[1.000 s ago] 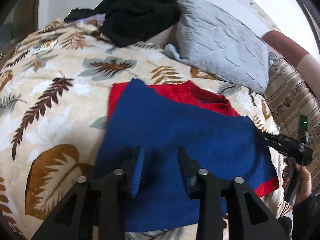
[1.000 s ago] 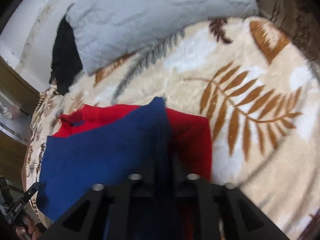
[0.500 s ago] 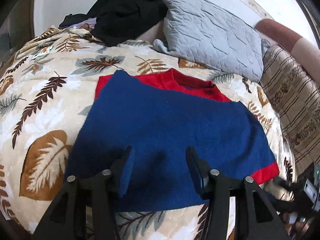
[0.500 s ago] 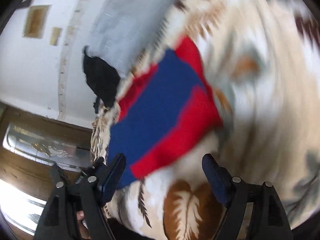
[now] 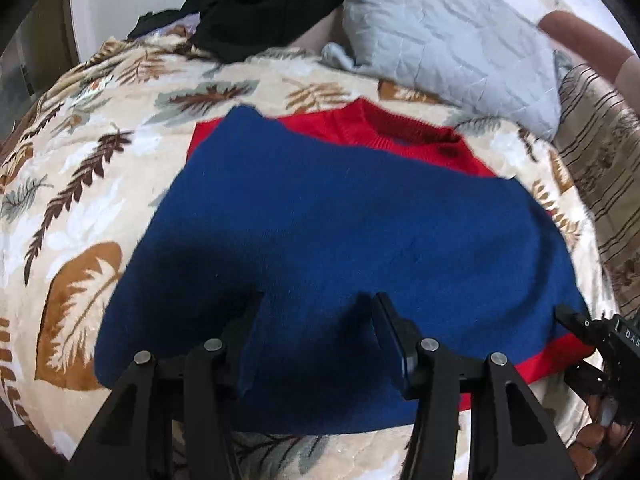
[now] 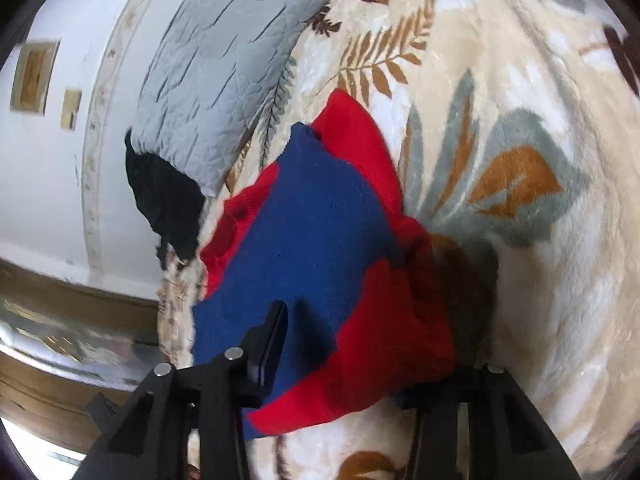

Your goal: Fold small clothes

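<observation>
Two colours mark the small knitted sweater (image 5: 344, 248), blue body with red collar and hem, which lies spread on the cream fleece blanket with a leaf print (image 5: 80, 184), its near blue edge already doubled over toward the neckline. A grey quilted pillow (image 5: 448, 36) and a heap of black clothing (image 5: 260, 0) sit beyond it, well apart from the work.

The left gripper (image 5: 316, 340) hovers low over the near edge of the blue panel with its jaws apart and nothing between them. The right gripper (image 6: 360, 360) has just been closing at the red hem corner; the knit bunches up between its jaws, one finger hidden behind the red cloth, so whether the pads actually press on it cannot be told.

The step in hand looks like the taking of the next fold, with the right side gathering its corner first. The next move likely calls for the left jaws to pinch the near edge as well, so that both corners lift evenly; thick soft knit may slip or drag the lower layer along.
</observation>
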### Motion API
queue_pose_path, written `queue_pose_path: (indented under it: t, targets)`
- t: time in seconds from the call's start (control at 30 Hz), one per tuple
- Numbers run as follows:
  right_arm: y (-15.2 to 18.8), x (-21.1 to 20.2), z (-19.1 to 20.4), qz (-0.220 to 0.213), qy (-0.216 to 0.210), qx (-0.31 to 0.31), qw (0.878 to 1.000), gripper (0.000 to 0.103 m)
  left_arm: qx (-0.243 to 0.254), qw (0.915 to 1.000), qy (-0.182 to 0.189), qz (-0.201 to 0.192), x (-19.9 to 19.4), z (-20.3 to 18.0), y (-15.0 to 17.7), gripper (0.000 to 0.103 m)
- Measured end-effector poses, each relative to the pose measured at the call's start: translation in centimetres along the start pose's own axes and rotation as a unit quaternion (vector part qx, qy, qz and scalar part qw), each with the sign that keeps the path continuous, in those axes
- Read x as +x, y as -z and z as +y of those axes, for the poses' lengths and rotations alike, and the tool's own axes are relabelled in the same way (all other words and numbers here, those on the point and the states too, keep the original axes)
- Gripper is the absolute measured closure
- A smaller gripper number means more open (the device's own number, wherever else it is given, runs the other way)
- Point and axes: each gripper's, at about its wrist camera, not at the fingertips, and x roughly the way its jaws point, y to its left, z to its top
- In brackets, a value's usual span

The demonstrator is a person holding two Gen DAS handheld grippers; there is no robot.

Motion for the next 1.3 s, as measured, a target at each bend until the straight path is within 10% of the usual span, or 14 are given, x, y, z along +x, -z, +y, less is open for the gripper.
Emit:
queue_pose_path:
  t: [0.93,1.0,1.07,1.3]
  targets:
    - [-0.2,0.5,-0.1,-0.003,-0.026,-0.006,1.0,0.05,0.036,0.999,-0.017,-0.021,0.0,-0.6,-0.3,0.049]
    - [-0.2,0.0,0.2,-0.014,-0.028,-0.015,0.999,0.054,0.042,0.9987,-0.017,-0.024,0.1,-1.0,-0.4,0.048]
    - [-0.2,-0.2,0.8,-0.018,-0.004,-0.038,0.999,0.084,0.058,0.9978,-0.032,-0.004,1.4,-1.4,-0.3,0.048]
    - [-0.2,0.1,-0.1,0.006,0.021,-0.054,0.998,0.082,0.067,0.9971,-0.03,-0.02,0.4,-2.1,-0.4,0.046]
